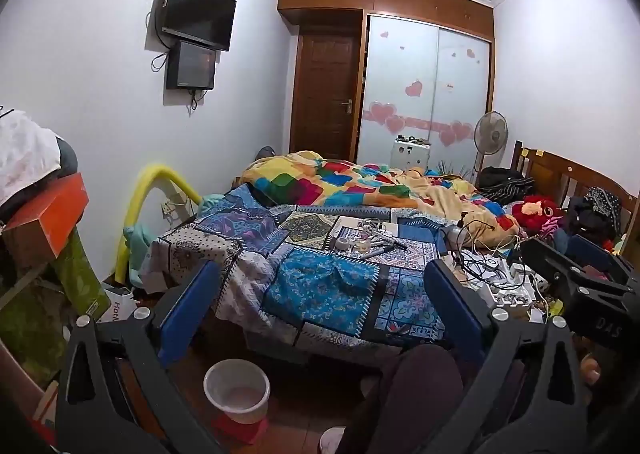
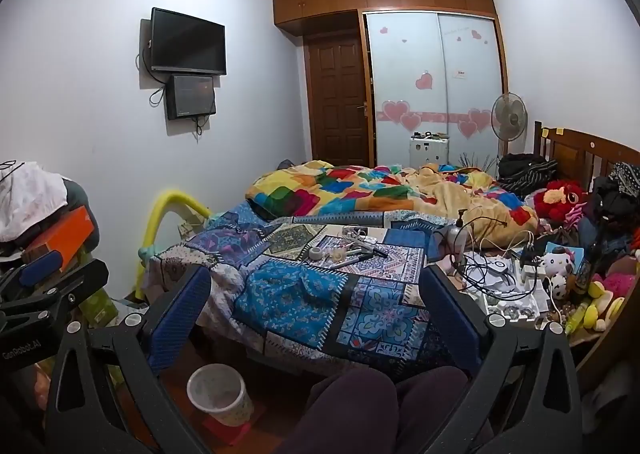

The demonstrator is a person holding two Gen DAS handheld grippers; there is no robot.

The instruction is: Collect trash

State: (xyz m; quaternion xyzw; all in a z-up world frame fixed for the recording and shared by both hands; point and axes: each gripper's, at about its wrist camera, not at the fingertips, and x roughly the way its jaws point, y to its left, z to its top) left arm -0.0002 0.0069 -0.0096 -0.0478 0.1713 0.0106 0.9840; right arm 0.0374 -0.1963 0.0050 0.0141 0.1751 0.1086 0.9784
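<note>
Grippers both raised level, pointed across the bed toward the far wardrobe.

Left gripper [image 1: 320, 294]: fills the lower part of its own view, blue pads spread wide, nothing between them. Left pad [image 1: 188, 314] at lower left of frame, right pad at lower right. Gap between them frames the blue patchwork bedspread [image 1: 320, 290].

Right gripper [image 2: 316, 294]: same pose in its own view, blue pads [image 2: 178, 318] wide apart and empty. Its black body also shows at the right edge of the left view; the left gripper's body shows at the left edge of the right view. The two sit side by side, apart.

White bin [image 1: 237, 390]: on the floor, bottom left of centre in both views [image 2: 220, 394], upright, mouth open, standing on a red square base. Below and in front of the bed edge, near the left gripper's left pad in frame.

Small loose items [image 1: 372, 242]: mid-frame on the bedspread, a tape roll, pens, wrappers or similar; too small to sort. Tangle of cables [image 1: 480, 254] to their right.

Dark-trousered knees [image 2: 360, 402]: bottom centre of frame.
</note>
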